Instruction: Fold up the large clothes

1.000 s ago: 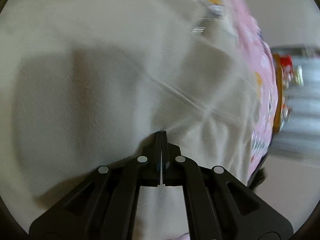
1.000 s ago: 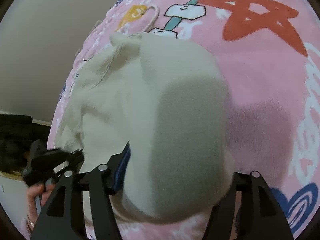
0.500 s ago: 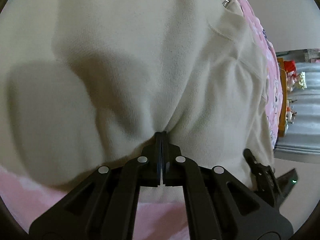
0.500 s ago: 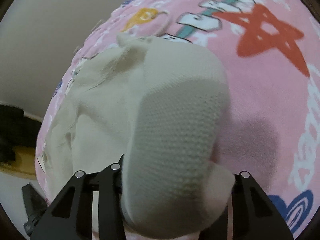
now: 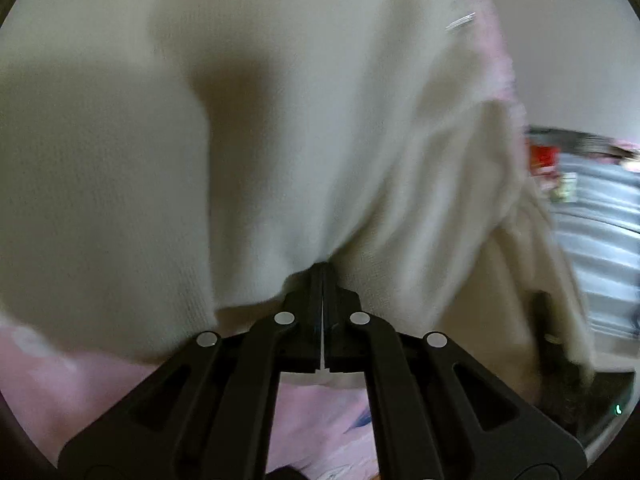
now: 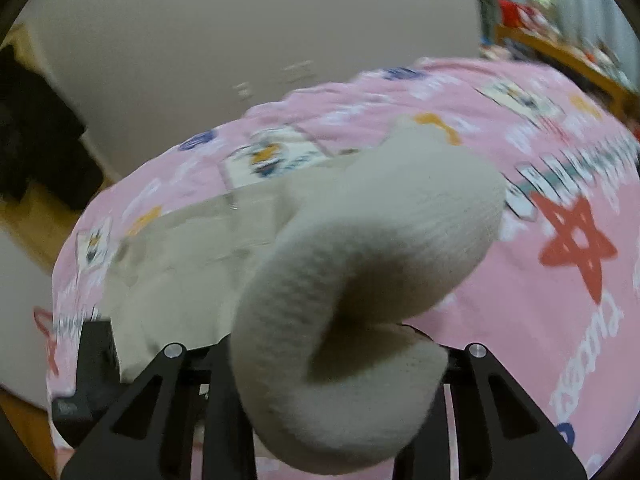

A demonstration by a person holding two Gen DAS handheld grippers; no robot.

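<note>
On the pink bedspread (image 6: 540,168), both tongs grip the cream sweater (image 5: 280,140).

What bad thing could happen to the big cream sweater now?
1. The left gripper pinches only a thin edge of the cream knitted sweater, so it might slip out.
2. A thick rolled bunch sits in the right gripper, whose jaws are closing, so the fold may come out lumpy on the pink patterned blanket.

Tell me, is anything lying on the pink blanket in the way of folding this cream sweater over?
Nothing visible. The left gripper is shut on the cream sweater, the right gripper's jaws are closing around a thick bunch of it, and the pink blanket beside it looks bare.
</note>
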